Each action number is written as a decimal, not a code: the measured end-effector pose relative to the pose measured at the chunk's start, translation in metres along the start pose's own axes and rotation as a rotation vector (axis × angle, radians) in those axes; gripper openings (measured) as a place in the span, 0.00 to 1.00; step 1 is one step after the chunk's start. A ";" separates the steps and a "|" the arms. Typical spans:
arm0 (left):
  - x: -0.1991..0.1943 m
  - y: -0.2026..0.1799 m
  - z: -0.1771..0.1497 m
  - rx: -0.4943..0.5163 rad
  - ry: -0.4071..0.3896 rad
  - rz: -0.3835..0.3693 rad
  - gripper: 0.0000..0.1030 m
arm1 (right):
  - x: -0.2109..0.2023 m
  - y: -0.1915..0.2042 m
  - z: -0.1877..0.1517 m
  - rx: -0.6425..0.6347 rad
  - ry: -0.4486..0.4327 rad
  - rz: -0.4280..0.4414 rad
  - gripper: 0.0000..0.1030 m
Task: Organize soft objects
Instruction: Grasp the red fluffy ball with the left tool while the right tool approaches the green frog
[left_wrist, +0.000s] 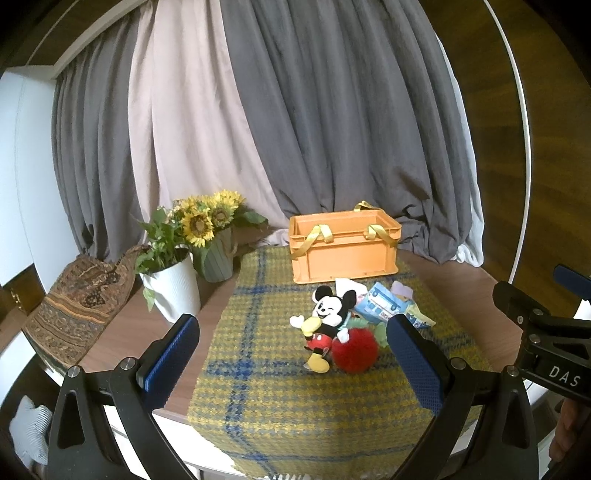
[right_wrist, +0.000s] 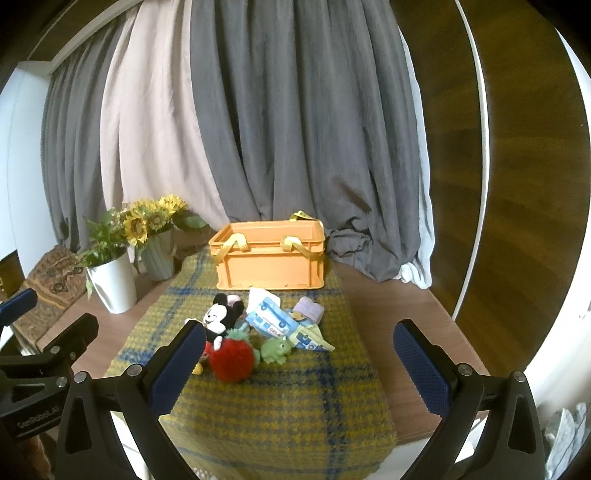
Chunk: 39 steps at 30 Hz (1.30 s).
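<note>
left wrist view: left gripper (left_wrist: 295, 363) hung over the near edge of the plaid cloth (left_wrist: 258, 406), jaws spread wide, nothing between them. right gripper (right_wrist: 300, 363), seen from its own camera, the same: jaws released, empty, hovering at the near end of the table (right_wrist: 388, 306).

soft things all lay in one heap mid-cloth, just in front of the orange crate (left_wrist: 345, 254). mouse plush (left_wrist: 325, 321) lay at the left of the heap, leaning against the red fuzzy ball (left_wrist: 354, 349). green frog toy (right_wrist: 275, 350) just right of the ball. behind those, a blue-and-white printed cloth (right_wrist: 271, 321) crumpled, and a small lilac item (right_wrist: 310, 310) at the far right of the pile.

crate sat at the far end of the cloth, yellow straps (left_wrist: 317, 234) draped over its rim. its inside was mostly hidden from both views; nothing poked above the rim.

judgement: task looked barely begun, if at all. every visible soft item was outside the crate, none gripped. the whole pile appeared left to move, presumably into the crate.

sunflowers (left_wrist: 207, 218) and white pot (left_wrist: 173, 288) stood off the cloth, far left.
</note>
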<state>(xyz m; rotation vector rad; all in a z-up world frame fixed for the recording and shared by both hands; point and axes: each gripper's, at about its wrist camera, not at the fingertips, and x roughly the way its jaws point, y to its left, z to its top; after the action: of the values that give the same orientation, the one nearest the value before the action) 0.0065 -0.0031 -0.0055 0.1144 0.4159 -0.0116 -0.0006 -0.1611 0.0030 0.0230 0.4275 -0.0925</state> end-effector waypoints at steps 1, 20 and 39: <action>0.003 -0.002 -0.001 0.000 0.009 -0.002 1.00 | 0.003 -0.001 0.000 0.000 0.003 0.002 1.00; 0.094 -0.036 -0.036 -0.054 0.113 -0.091 0.98 | 0.111 -0.023 -0.019 0.069 0.164 0.153 0.99; 0.203 -0.067 -0.086 -0.108 0.261 -0.171 0.78 | 0.226 -0.015 -0.057 0.025 0.330 0.256 0.76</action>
<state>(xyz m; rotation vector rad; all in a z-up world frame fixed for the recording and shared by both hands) 0.1550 -0.0571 -0.1728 -0.0268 0.6855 -0.1432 0.1789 -0.1926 -0.1424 0.1184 0.7488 0.1606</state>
